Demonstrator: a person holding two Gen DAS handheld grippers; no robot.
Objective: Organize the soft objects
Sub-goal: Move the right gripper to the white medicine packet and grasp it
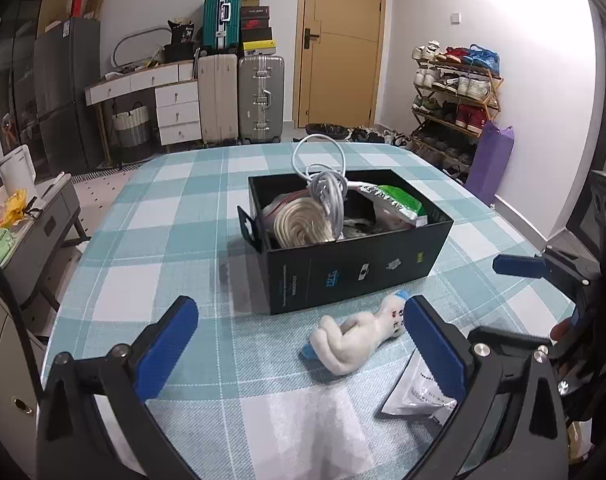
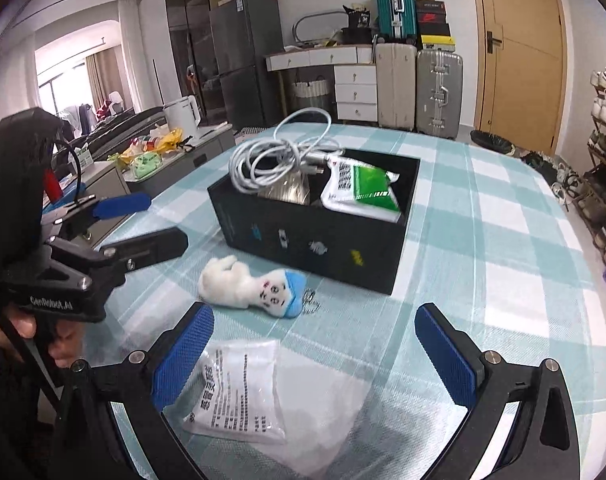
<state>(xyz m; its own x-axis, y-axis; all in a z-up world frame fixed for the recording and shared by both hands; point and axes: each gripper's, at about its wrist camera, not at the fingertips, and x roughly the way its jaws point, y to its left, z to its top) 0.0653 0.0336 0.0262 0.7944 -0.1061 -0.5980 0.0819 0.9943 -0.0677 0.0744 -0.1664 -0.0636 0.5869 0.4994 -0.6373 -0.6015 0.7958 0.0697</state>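
A white plush toy (image 1: 355,338) with a blue cap lies on the checked tablecloth just in front of a black box (image 1: 343,276); it also shows in the right wrist view (image 2: 251,286). The box (image 2: 315,240) holds a coiled white cable (image 2: 275,160), a green and white packet (image 2: 363,192) and a cream coil (image 1: 299,224). A white printed plastic pouch (image 2: 239,392) lies near the table's front edge. My left gripper (image 1: 299,346) is open and empty, with the toy beside its right finger. My right gripper (image 2: 315,350) is open and empty above the pouch.
The table's tablecloth (image 1: 163,240) is teal and white. The left gripper also shows at the left of the right wrist view (image 2: 135,224). Suitcases (image 1: 239,96), a drawer unit (image 1: 175,108), a door and a shoe rack (image 1: 455,96) stand behind the table.
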